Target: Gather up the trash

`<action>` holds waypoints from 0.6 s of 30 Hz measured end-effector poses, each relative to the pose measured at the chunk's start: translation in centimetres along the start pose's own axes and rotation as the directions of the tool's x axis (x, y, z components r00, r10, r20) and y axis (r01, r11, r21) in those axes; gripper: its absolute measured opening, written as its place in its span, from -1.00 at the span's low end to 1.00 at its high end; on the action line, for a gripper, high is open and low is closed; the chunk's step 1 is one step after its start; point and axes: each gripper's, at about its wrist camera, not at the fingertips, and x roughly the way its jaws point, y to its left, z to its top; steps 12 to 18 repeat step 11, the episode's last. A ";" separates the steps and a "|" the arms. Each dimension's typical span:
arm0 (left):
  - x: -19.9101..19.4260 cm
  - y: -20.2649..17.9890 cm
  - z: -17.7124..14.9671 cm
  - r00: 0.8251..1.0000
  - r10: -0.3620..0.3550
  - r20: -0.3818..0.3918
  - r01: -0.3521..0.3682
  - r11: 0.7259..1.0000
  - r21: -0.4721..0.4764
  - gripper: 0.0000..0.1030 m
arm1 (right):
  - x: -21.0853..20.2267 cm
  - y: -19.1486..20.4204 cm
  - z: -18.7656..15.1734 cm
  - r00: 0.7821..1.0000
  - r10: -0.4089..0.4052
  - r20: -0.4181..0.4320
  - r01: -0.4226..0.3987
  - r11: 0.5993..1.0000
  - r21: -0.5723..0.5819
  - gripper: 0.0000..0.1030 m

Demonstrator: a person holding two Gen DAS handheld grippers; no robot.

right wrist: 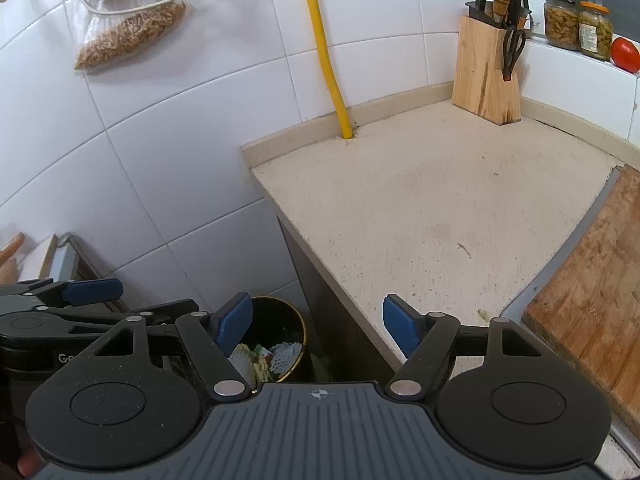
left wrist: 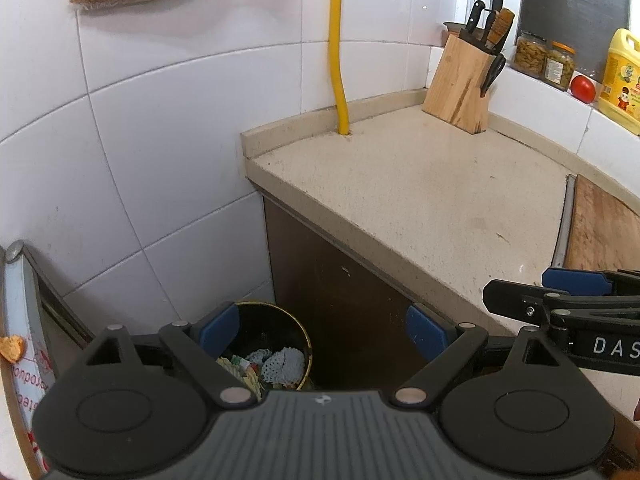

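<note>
Your left gripper [left wrist: 324, 332] stands wide apart with nothing between its blue pads [left wrist: 219, 328]. Your right gripper [right wrist: 318, 326] is likewise spread wide and empty; its side profile appears at the right edge of the left wrist view. Both point down toward the black trash bin [left wrist: 298, 330] on the floor, beside the dark cabinet under the table [left wrist: 420, 188]. The bin holds the trash [left wrist: 276, 364]: white foam netting and crumpled wrappers. On the table, a knife block [left wrist: 460, 84] stands in the far corner, a yellow hose [left wrist: 338, 60] enters near the wall, and a wooden cutting board [right wrist: 592, 288] lies at the right.
</note>
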 end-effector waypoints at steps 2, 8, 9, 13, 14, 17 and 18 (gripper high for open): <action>-0.1 0.0 0.0 1.000 0.006 0.003 -0.006 1.000 0.001 0.69 | 0.0 0.2 0.0 1.000 -0.002 0.004 0.002 1.000 -0.001 0.52; -0.2 0.6 -0.3 1.000 0.011 0.014 -0.011 1.000 -0.007 0.70 | 0.3 0.5 0.0 1.000 0.002 -0.001 -0.002 1.000 -0.007 0.52; -0.2 0.6 -0.3 1.000 0.016 0.019 -0.016 1.000 -0.006 0.70 | 0.3 0.5 0.0 1.000 0.003 -0.002 -0.003 1.000 -0.009 0.52; -0.2 0.8 -0.4 1.000 0.023 0.021 -0.023 1.000 -0.008 0.70 | 0.4 0.6 0.1 1.000 0.005 -0.005 -0.005 1.000 -0.013 0.52; -0.2 0.8 -0.4 1.000 0.023 0.021 -0.023 1.000 -0.008 0.70 | 0.4 0.6 0.1 1.000 0.005 -0.005 -0.005 1.000 -0.013 0.52; -0.2 0.8 -0.4 1.000 0.023 0.021 -0.023 1.000 -0.008 0.70 | 0.4 0.6 0.1 1.000 0.005 -0.005 -0.005 1.000 -0.013 0.52; -0.2 0.8 -0.4 1.000 0.023 0.021 -0.023 1.000 -0.008 0.70 | 0.4 0.6 0.1 1.000 0.005 -0.005 -0.005 1.000 -0.013 0.52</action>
